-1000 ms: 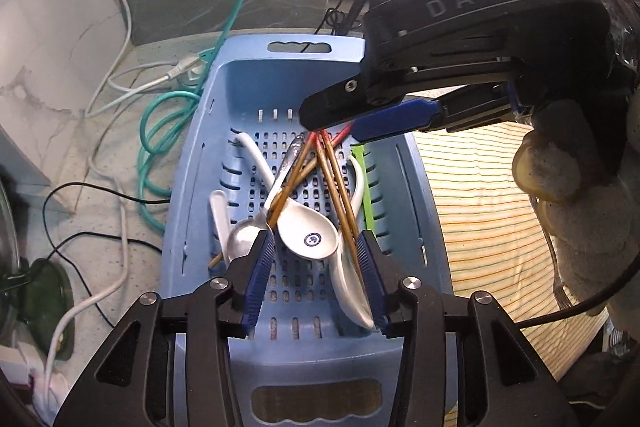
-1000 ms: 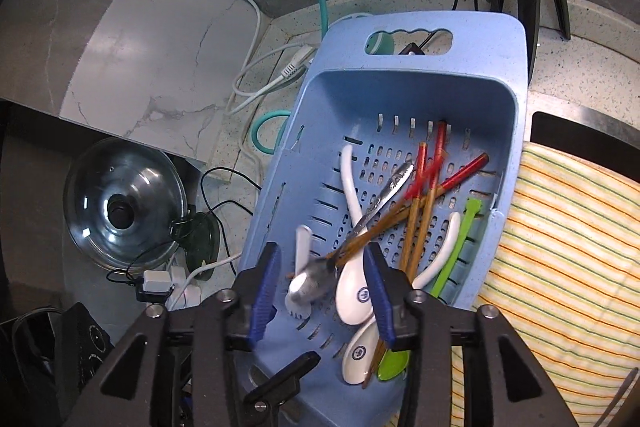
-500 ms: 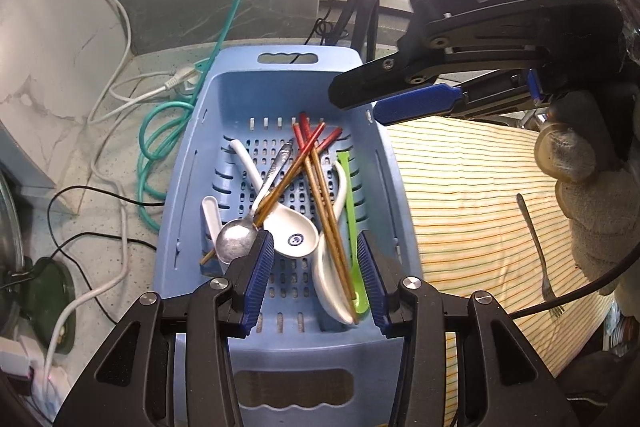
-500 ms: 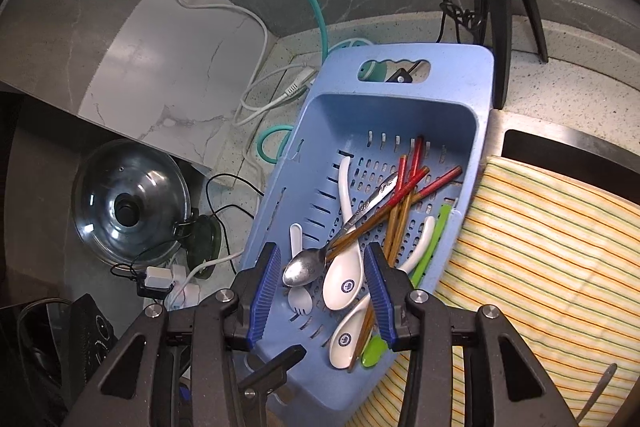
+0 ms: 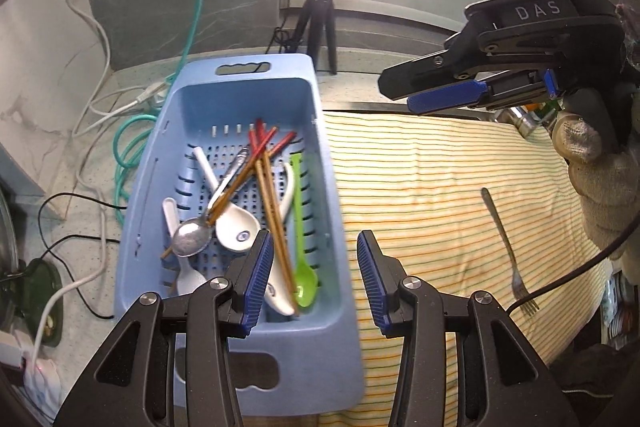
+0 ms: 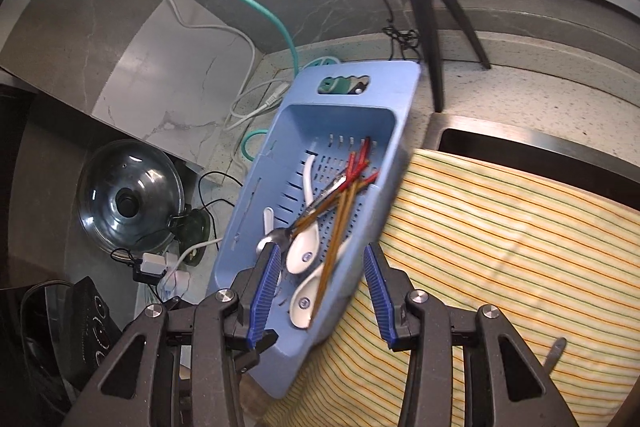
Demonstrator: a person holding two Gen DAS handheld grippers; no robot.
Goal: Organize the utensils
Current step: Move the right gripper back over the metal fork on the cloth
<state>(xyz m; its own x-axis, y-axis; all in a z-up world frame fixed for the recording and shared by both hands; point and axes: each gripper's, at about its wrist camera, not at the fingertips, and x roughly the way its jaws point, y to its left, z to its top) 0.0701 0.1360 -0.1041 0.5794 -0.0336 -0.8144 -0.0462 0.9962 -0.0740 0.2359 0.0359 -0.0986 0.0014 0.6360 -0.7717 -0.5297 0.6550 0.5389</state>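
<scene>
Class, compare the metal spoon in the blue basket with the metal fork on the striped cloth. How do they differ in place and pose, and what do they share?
The metal spoon lies inside the blue basket, tangled among chopsticks and white spoons; the metal fork lies alone on the striped cloth. The spoon's handle is crossed by other utensils; the fork lies flat with nothing over it. The spoon ends in a round bowl, the fork in tines. Both are silver metal.

Black tool (image 5: 316, 275) frames carry ribbed blue pads (silver screws), one marked DAS.
</scene>
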